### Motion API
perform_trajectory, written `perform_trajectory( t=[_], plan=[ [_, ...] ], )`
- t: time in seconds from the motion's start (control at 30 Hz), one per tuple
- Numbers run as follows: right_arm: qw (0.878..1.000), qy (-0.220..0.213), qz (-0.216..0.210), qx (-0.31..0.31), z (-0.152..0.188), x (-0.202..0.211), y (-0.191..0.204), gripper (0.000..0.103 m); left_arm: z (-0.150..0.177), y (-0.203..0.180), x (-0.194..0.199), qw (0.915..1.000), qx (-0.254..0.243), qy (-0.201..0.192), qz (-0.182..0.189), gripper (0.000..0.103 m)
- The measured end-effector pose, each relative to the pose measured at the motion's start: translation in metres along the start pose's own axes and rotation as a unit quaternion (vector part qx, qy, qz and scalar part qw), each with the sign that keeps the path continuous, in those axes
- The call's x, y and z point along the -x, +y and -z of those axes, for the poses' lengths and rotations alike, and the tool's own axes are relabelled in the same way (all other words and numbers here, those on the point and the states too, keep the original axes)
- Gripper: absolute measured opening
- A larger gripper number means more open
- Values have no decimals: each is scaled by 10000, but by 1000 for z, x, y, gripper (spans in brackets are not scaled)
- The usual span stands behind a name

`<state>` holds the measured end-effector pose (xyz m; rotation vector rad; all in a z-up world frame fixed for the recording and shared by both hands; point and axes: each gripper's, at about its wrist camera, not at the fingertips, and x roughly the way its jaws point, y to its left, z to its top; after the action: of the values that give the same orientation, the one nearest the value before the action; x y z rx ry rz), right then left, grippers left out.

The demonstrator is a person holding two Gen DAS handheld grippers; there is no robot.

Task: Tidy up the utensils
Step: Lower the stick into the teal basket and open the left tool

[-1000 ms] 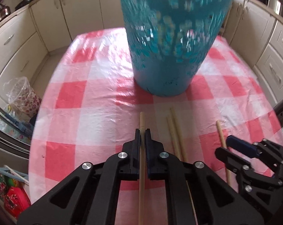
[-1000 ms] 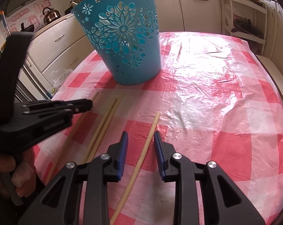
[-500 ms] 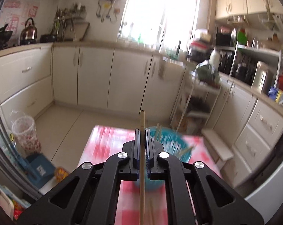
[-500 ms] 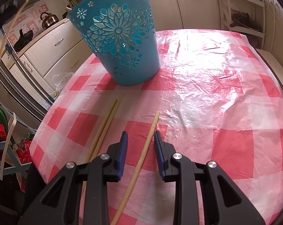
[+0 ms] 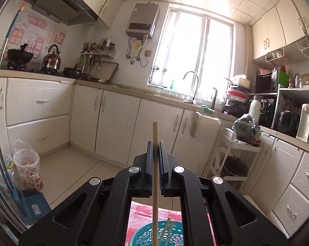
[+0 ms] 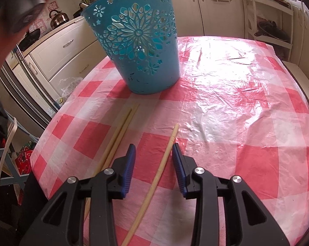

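Pale wood, clamped hard in the left gripper (image 5: 155, 143): one chopstick (image 5: 155, 131), pinched between fully closed jaws, tip jutting out past the pads, tail running down toward the camera. Held high and nearly level over the blue basket (image 5: 146, 233), presumably to bring the stick above the rim before tipping and letting go. Already inside the basket, a couple of greenish sticks (image 5: 166, 227) leaning against the wall, so sorting judged partly done.

Lower down, the right gripper (image 6: 153, 153) angled steeply at the table, jaws apart and just now widening further, straddling a lone chopstick (image 6: 164, 164) that lies flat between the blue pads without being pinched. Probably waiting there, lined up along the stick, ready for the next pick. Just to the left of it, a pair of chopsticks (image 6: 119, 135) side by side and touching, pointing toward the foot of the basket, near it but not against it. Three sticks left on the table by this count, one in the air.

Underneath, a red-and-white checked plastic tablecloth (image 6: 226, 102), glossy, crinkled, glaring where daylight hits; likely slippery under thin round sticks. Basket upright on it toward the far side, pierced with flower cut-outs.

Around, a small kitchen: cream cabinets (image 5: 117, 123) along the walls, bright window (image 5: 195, 55) over a curved tap (image 5: 192, 82), water heater (image 5: 143, 19) beside it, kettle (image 5: 51, 58) on the hob at left, crowded shelves and appliances at right
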<state>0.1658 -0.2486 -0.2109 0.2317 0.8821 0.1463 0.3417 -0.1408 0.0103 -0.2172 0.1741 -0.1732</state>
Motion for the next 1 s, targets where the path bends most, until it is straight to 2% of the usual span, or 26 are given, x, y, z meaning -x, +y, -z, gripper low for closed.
perform_trajectory(
  t=[0.07, 0.3, 0.67, 0.73, 0.77, 0.8, 0.83, 0.9, 1.0],
  plan=[
    [10000, -10, 1, 26, 0, 0, 1, 38, 13, 1, -13, 9998, 62, 169, -11, 5],
    [10000, -21, -69, -23, 0, -1, -1, 40, 52, 14, -21, 9992, 162, 351, -89, 5],
    [10000, -17, -60, 4, 0, -1, -1, 41, 79, 22, -5, 9963, -276, 792, -190, 6],
    [10000, -17, -50, 18, 0, -2, 0, 41, 80, 24, 1, 9954, -331, 870, -240, 12],
    [10000, -16, -43, 29, 0, -2, 0, 41, 80, 27, 6, 9950, -347, 887, -293, 25],
    [10000, -16, -37, 38, 0, -2, 1, 41, 80, 29, 10, 9948, -367, 876, -357, 44],
    [10000, -17, -27, 49, 0, -2, 1, 41, 80, 31, 17, 9946, -421, 824, -465, 56],
    [10000, -21, 10, 86, 0, -2, 2, 41, 80, 34, 32, 9936, -612, 719, -624, 63],
    [9999, -29, 68, 143, 1, -2, 5, 41, 79, 34, 49, 9909, -866, 762, -690, 70]
  ],
)
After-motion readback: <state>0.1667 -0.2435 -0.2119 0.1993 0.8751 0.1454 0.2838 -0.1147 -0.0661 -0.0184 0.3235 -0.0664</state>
